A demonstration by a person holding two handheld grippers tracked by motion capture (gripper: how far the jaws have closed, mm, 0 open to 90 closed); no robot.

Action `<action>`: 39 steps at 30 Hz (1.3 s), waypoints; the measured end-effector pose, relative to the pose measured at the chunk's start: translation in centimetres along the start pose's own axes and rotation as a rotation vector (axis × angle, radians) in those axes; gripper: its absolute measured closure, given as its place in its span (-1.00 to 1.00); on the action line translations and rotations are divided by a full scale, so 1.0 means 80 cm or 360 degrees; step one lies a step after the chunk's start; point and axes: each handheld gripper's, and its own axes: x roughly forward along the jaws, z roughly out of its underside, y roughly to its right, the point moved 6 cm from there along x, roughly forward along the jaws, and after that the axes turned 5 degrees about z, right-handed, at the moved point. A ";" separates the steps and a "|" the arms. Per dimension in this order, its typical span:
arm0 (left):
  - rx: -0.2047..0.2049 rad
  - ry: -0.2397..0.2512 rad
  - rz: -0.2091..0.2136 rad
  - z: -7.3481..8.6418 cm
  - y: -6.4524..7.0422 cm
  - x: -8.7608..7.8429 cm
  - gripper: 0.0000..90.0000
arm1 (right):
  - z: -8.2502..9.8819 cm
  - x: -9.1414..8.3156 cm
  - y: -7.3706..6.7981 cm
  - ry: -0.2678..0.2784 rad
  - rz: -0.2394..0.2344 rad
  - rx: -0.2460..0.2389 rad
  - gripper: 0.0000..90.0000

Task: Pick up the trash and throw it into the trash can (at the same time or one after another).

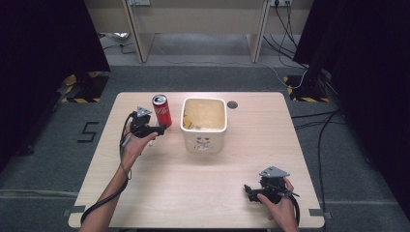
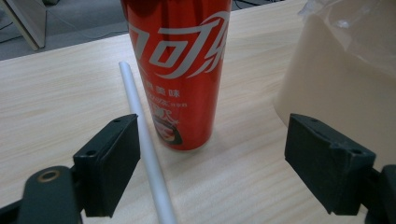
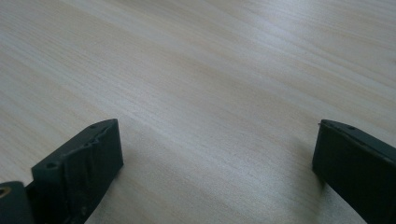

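Observation:
A red soda can (image 1: pixel 162 110) (image 2: pixel 180 70) stands upright on the wooden table (image 1: pixel 159 183), left of a cream square tub (image 1: pixel 203 124) (image 2: pixel 345 79). A white straw (image 2: pixel 147 149) lies flat on the table beside the can. My left gripper (image 1: pixel 155 130) (image 2: pixel 212 165) is open and low, just in front of the can; the straw runs between its jaws near the left one. My right gripper (image 1: pixel 249 190) (image 3: pixel 217 172) is open near the front right of the table, with bare wood between its jaws.
The tub has a clear liner and something pale inside. A round cable hole (image 1: pixel 232 104) sits in the table behind the tub. Cables trail over the grey floor beyond the table, and a wooden desk frame (image 1: pixel 198 21) stands at the back.

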 end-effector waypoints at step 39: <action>-0.0071 0.0022 -0.0086 -0.019 -0.024 0.058 -0.54 | 0.000 0.000 0.000 0.0001 0.0001 -0.0001 -0.96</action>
